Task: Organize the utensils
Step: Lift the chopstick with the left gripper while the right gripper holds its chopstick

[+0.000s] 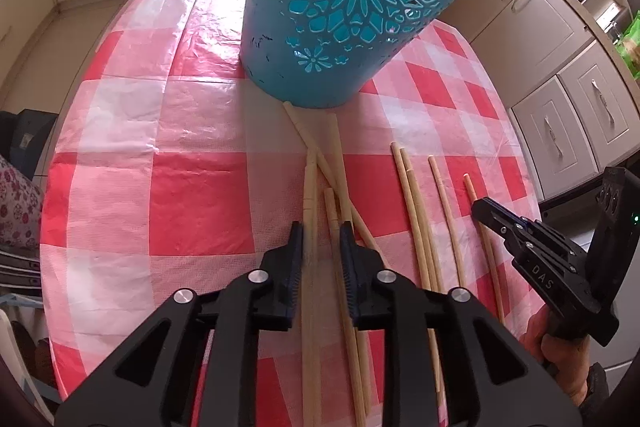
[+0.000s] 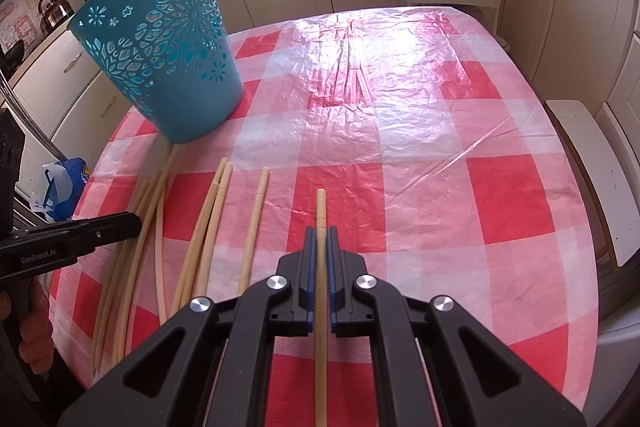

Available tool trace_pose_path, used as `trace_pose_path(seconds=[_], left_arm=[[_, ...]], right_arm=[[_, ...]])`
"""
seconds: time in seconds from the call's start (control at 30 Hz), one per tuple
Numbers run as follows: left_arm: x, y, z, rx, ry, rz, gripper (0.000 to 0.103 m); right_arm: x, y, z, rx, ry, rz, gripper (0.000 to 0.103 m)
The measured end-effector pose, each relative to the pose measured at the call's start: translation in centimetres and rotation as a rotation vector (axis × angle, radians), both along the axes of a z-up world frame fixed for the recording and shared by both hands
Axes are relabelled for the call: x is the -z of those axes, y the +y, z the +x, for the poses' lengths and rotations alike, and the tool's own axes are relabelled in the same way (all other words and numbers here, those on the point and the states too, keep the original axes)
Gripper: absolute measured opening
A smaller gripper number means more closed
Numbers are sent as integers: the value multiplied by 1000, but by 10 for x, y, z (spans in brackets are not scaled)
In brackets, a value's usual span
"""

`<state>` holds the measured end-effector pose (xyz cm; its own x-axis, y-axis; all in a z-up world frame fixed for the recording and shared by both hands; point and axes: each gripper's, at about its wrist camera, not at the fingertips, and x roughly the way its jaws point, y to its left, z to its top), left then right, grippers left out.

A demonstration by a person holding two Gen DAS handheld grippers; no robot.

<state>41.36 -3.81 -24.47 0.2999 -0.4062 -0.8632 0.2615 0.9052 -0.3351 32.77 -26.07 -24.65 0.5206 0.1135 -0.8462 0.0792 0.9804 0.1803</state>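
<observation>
One chopstick [image 2: 321,223] is clamped lengthwise between the closed fingers of the right gripper [image 2: 320,239]. Several other chopsticks [image 1: 416,211] lie on the checked tablecloth [image 2: 400,147] below the teal basket [image 2: 160,39]. Left gripper [image 1: 322,239] stands apart, straddling two.

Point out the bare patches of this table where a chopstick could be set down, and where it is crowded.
Free: the wide checked tablecloth right of the blue basket and beyond the right gripper, which is shut on one chopstick. Crowded: the near-left strip below the basket, where loose chopsticks lie around the left gripper.
</observation>
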Motion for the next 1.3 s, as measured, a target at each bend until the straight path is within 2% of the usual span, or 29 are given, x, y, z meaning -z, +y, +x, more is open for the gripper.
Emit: trace_pose_path(seconds=[0.03, 0.07, 0.23, 0.27, 0.33, 0.4, 0.47, 0.6, 0.83, 1.07, 1.3], left_arm=[[-1, 0, 0, -3, -7, 4, 30], [-1, 0, 0, -4, -11, 8, 31], [-1, 1, 3, -10, -19, 13, 30], [-1, 2, 3, -11, -19, 15, 28], [0, 3, 4, -20, -26, 43, 12], [1, 8, 6, -29, -20, 39, 9], [0, 7, 6, -17, -25, 52, 9], [-4, -1, 3, 5, -57, 130, 9], [-4, 4, 4, -12, -45, 132, 11], [-8, 17, 3, -41, -47, 100, 11], [-5, 9, 1, -11, -48, 113, 11]], right_arm=[[0, 0, 0, 0, 0, 1, 6], [0, 0, 0, 0, 0, 1, 6], [0, 0, 0, 0, -1, 1, 6], [0, 0, 0, 0, -1, 1, 6], [0, 0, 0, 0, -1, 0, 6], [0, 0, 0, 0, -1, 1, 6], [0, -1, 0, 1, -1, 3, 6], [0, -2, 0, 1, -1, 7, 6], [0, -4, 0, 6, -2, 18, 6], [1, -4, 0, 11, -2, 26, 6], [1, -3, 1, 12, -2, 27, 6]])
